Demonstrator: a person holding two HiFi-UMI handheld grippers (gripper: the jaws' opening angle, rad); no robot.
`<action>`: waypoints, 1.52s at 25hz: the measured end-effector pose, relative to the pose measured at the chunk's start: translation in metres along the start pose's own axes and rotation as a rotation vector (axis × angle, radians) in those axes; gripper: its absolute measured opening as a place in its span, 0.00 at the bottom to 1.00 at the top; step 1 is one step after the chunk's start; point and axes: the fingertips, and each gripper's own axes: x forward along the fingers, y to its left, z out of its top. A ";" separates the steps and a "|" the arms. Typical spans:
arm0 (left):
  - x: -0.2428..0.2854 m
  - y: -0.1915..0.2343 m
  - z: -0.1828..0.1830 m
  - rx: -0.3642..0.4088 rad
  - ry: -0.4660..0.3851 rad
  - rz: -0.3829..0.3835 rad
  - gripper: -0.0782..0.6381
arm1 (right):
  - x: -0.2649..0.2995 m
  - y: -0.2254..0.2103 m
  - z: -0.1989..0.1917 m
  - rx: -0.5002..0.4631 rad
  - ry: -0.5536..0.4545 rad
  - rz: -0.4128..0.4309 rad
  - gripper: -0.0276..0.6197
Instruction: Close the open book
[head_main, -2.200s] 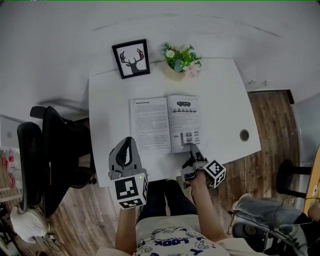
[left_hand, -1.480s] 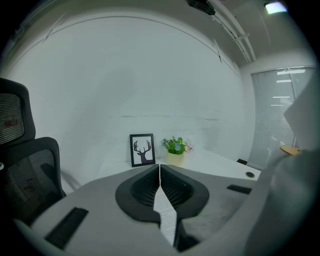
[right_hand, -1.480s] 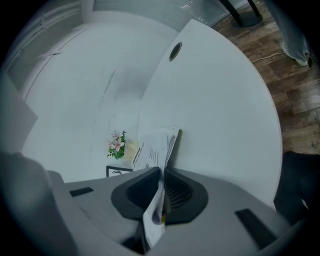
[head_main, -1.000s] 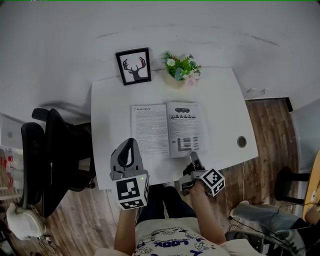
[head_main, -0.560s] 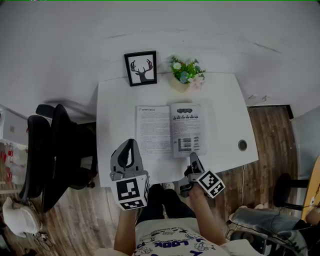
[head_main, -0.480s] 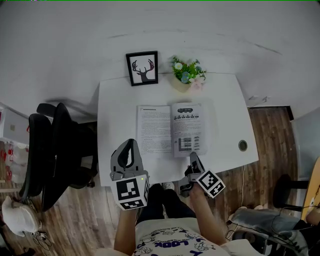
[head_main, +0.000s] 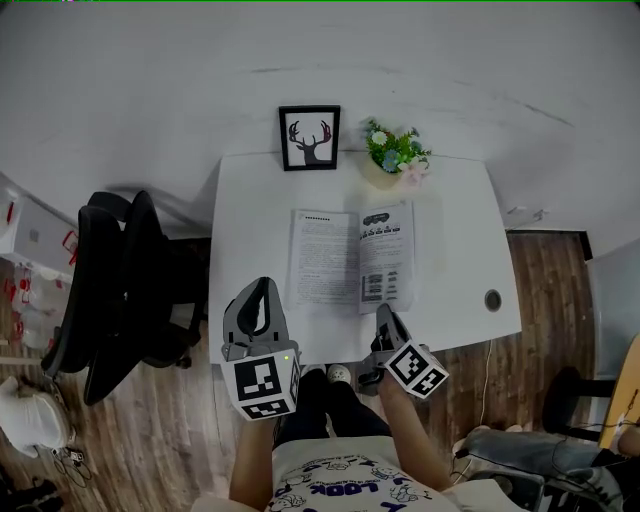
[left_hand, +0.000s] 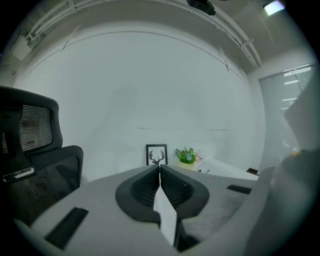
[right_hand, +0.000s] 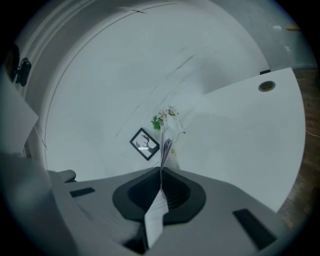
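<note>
The book (head_main: 350, 257) lies open and flat in the middle of the white table (head_main: 450, 230), both printed pages facing up. My left gripper (head_main: 262, 284) hangs just off the table's near edge, left of the book, with its jaws together and nothing in them. My right gripper (head_main: 382, 313) hovers at the near edge, just below the book's right page and clear of it, jaws also together. In the left gripper view the left gripper (left_hand: 159, 167) is shut. In the right gripper view, which is rolled, the right gripper (right_hand: 161, 172) is shut, and the book (right_hand: 166, 147) shows edge-on beyond it.
A framed deer picture (head_main: 309, 137) and a small potted plant (head_main: 397, 150) stand at the table's far edge against the wall. A round cable hole (head_main: 492, 299) sits near the right front corner. A black office chair (head_main: 120, 290) stands left of the table. The floor is wood.
The right gripper's tip has come off the book's lower right page and drawn back past the table's near edge, rolling as it went. Both grippers rose slightly. The book stays open.
</note>
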 end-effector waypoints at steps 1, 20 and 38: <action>-0.002 0.002 0.000 -0.001 -0.002 0.005 0.15 | 0.001 0.003 -0.002 -0.017 0.004 0.006 0.09; -0.043 0.047 -0.004 -0.034 -0.014 0.125 0.15 | 0.022 0.040 -0.043 -0.251 0.144 0.055 0.09; -0.061 0.075 -0.011 -0.055 -0.008 0.203 0.15 | 0.056 0.045 -0.098 -0.488 0.352 0.010 0.09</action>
